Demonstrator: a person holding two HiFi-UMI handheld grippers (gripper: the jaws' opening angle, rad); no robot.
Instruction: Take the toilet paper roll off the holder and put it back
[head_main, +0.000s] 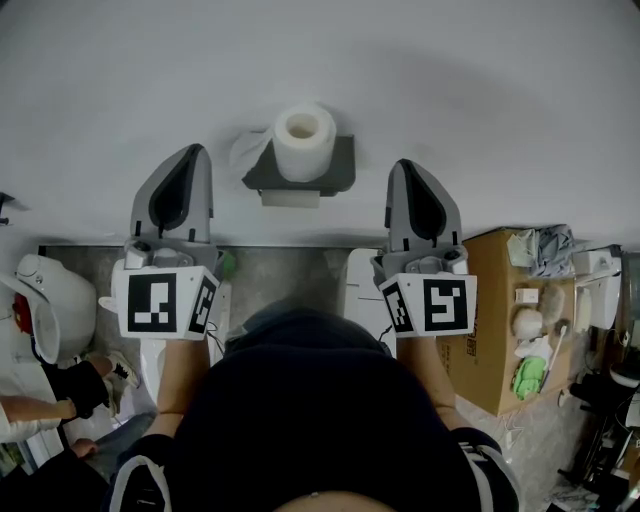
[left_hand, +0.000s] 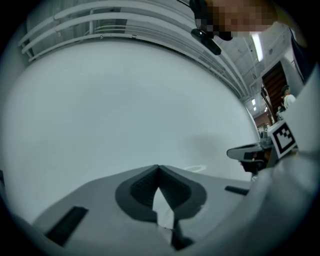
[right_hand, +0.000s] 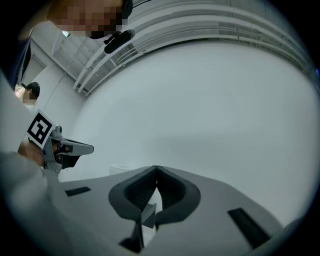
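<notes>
The white toilet paper roll (head_main: 304, 140) stands on its dark grey wall holder (head_main: 342, 172), upper centre of the head view. My left gripper (head_main: 198, 150) and right gripper (head_main: 403, 165) flank it, both closed and empty. To lift it, I'd open one wide first, then squeeze the soft sides lightly.

cardboard box (head_main: 490, 310): right, on floor | white wall (head_main: 520, 110): ahead

no readable text anywhere.
</notes>
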